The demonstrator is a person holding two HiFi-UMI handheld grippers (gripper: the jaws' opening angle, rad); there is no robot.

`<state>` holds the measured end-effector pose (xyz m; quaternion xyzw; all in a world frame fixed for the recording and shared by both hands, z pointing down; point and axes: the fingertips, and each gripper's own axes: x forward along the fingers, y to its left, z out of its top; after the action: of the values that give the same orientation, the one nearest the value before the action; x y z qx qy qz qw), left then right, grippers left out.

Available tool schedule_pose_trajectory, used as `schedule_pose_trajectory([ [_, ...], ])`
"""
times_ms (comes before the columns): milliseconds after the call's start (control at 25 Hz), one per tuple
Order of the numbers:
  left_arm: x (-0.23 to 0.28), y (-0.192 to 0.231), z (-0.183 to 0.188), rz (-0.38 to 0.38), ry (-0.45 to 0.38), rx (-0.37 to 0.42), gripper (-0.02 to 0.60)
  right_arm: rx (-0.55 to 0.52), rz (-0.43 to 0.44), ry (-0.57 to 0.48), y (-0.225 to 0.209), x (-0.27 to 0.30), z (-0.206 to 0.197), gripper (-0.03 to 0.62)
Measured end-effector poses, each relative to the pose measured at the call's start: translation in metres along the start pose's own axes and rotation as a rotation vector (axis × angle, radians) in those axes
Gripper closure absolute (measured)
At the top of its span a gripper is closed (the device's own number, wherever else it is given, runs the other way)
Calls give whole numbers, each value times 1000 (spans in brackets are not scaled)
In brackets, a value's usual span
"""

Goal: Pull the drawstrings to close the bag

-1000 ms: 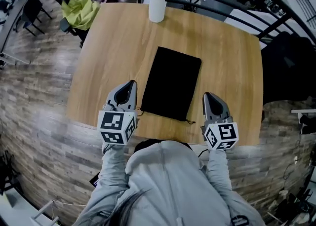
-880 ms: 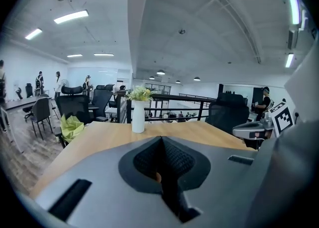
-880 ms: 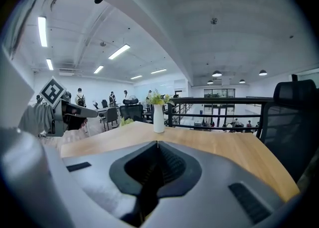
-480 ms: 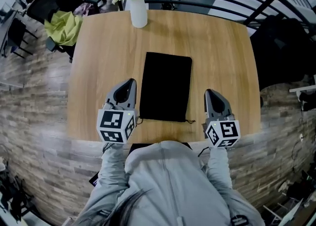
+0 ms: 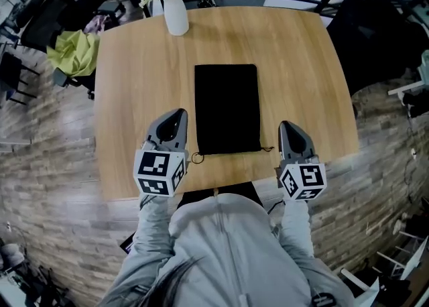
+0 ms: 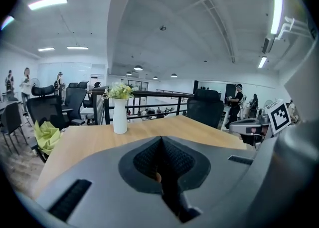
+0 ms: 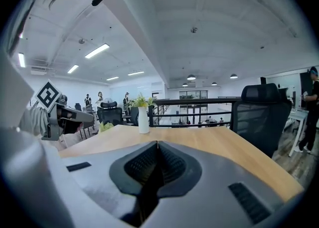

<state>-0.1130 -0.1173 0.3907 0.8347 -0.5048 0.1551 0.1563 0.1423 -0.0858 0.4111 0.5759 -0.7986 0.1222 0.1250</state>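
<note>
Bright, even indoor light falls from ceiling strip lights (image 6: 47, 2) at ten o'clock and two o'clock in the left gripper view; the table (image 5: 134, 84) carries a soft sheen with scarcely any shadow; the black bag (image 5: 226, 108) reads as a flat, detailless patch; fisheye bending grows toward every rim; both gripper views are ringed in dark vignette; the floor (image 5: 389, 165) at three o'clock in the head view looks slightly smeared.

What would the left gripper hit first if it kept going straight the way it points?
Probably bare tabletop just left of the black bag, since the left gripper tilts slightly down. The white vase stands farther along.
</note>
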Motion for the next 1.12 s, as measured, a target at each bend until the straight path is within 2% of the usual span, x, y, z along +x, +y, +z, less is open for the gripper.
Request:
schedule_pose_trajectory([
  [480, -5, -9, 1, 7, -8, -17, 555, -16, 14, 11, -2, -10, 2, 571],
  [840, -4, -15, -20, 11, 18, -53, 554, 6, 63, 28, -2, -14, -10, 569],
  [1120, -1, -12, -41, 34, 71, -67, 552, 40, 96, 50, -6, -12, -21, 565],
])
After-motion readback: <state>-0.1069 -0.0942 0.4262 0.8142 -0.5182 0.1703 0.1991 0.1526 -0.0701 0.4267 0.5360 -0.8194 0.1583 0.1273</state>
